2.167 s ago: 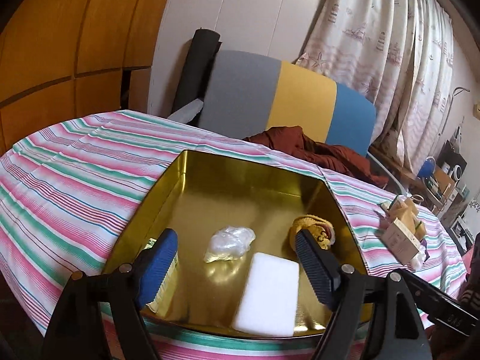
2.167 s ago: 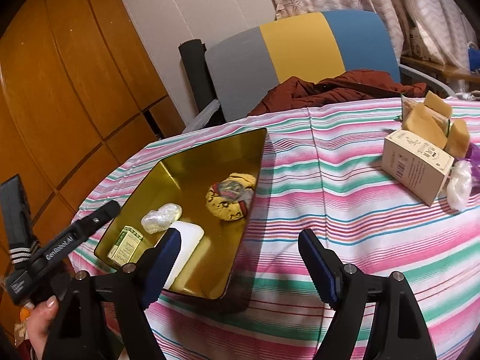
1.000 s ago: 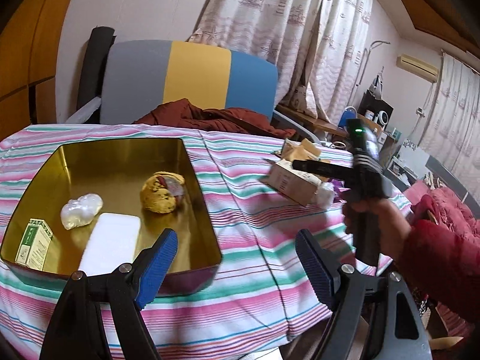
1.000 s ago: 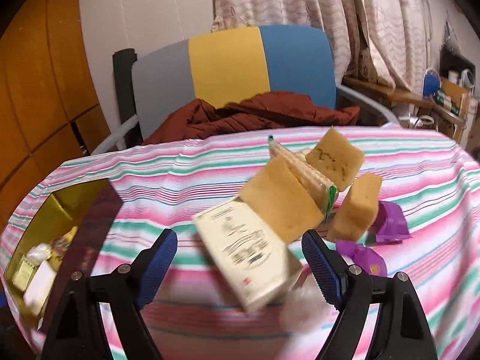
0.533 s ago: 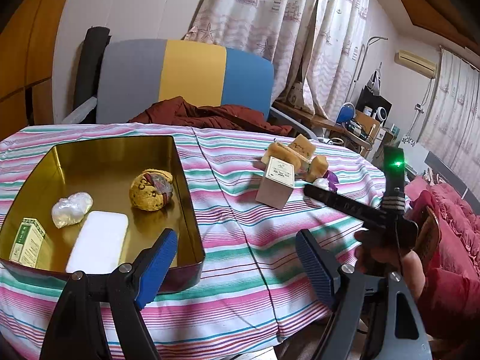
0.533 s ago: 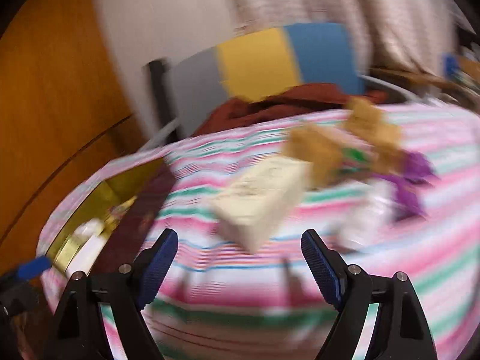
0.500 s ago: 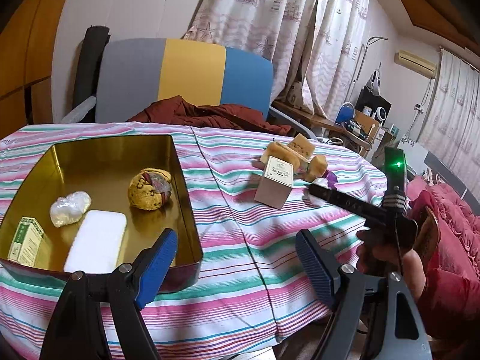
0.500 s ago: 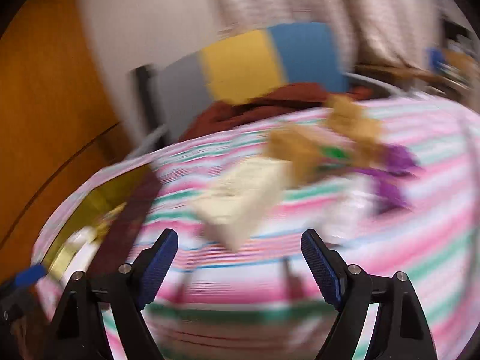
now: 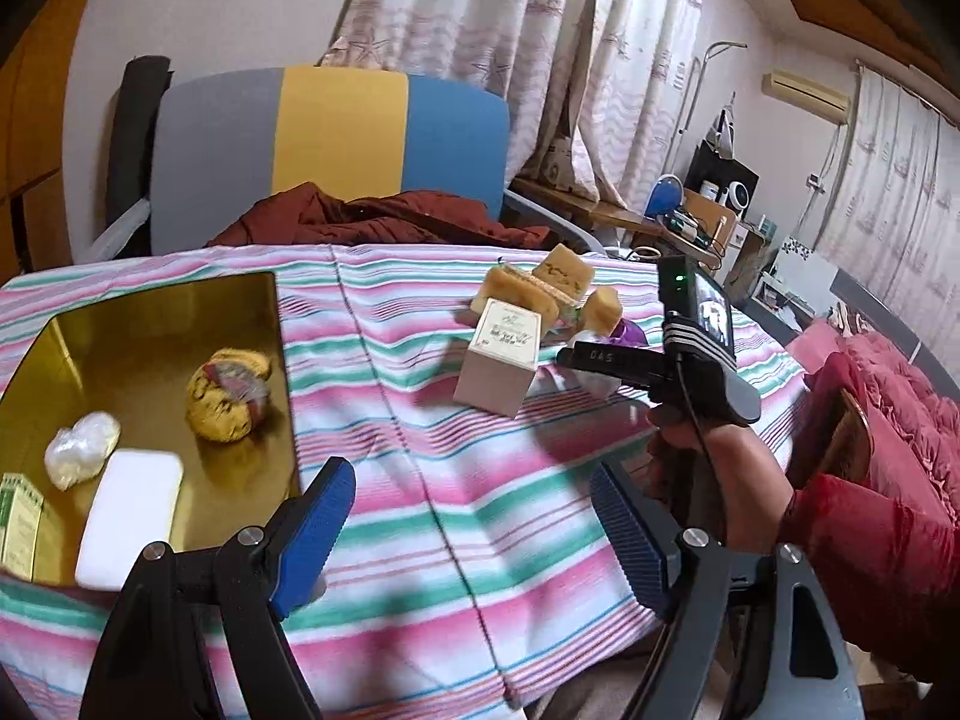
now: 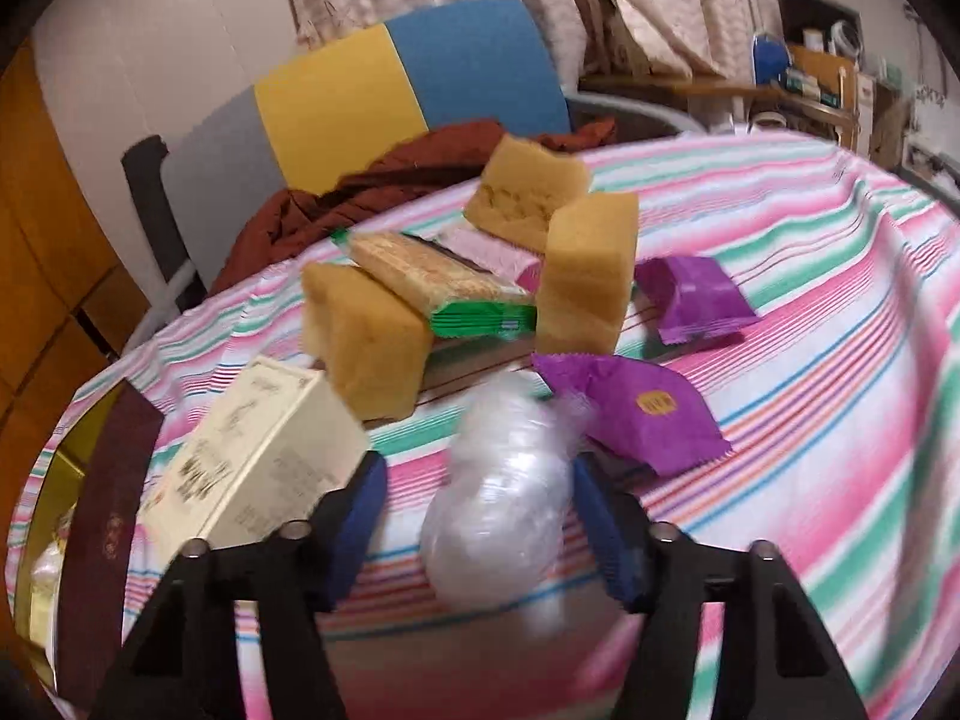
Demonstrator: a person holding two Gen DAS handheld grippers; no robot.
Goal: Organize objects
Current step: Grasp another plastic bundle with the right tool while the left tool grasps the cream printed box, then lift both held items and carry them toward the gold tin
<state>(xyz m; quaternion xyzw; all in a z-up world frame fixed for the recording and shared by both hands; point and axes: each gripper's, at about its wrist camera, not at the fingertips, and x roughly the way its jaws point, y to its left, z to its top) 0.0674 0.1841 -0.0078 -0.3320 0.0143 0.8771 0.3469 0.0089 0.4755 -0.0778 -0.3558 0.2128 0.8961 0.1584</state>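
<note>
A clear plastic-wrapped bundle lies on the striped tablecloth between the jaws of my right gripper. The jaws are closing; the right pad is at the wrap, and a strip of cloth still shows beside the left pad. A cream box stands just left of that gripper. In the left wrist view my left gripper hangs open and empty over the table's near edge, right of the gold tin. The tin holds a yellow round lump, a clear bag, a white block and a green box.
Behind the bundle sit tan sponge blocks, a green-edged cracker pack and purple packets. A hand in a red sleeve carries the right tool. A chair with a rust cloth stands past the table.
The right gripper dropped toward the clear bundle and its jaws narrowed around it. The left gripper slid right, so the tin sits further left in its view.
</note>
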